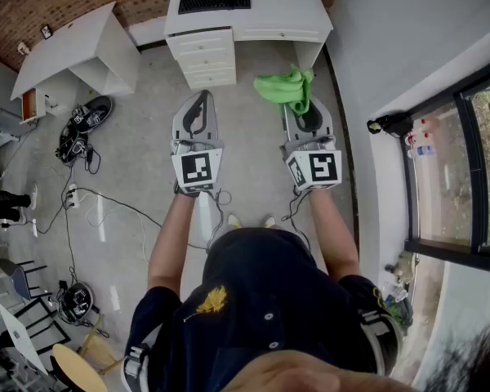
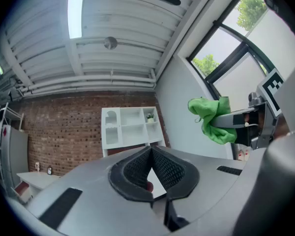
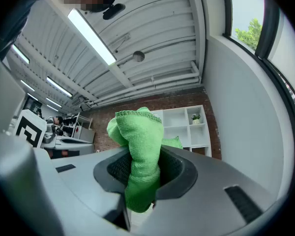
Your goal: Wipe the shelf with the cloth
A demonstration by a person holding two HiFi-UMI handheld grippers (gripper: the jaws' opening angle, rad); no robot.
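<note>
A bright green cloth (image 1: 284, 86) is bunched up and clamped in my right gripper (image 1: 299, 101), which is shut on it. In the right gripper view the cloth (image 3: 139, 146) fills the gap between the jaws and sticks up above them. My left gripper (image 1: 198, 98) is held beside it, shut with nothing in it; its black pads (image 2: 137, 168) meet at the tip. The white shelf unit (image 2: 130, 126) with open compartments stands ahead against a brick wall, well away from both grippers. It also shows behind the cloth as the shelf (image 3: 189, 127). From the left gripper view the cloth (image 2: 210, 120) hangs at the right.
A white desk (image 1: 294, 13) with a black keyboard (image 1: 215, 3) and drawers (image 1: 202, 55) stands ahead. Another white table (image 1: 73, 43) is at the left. Cables and gear (image 1: 82, 129) lie on the floor. A grey wall and window (image 1: 465, 162) run along the right.
</note>
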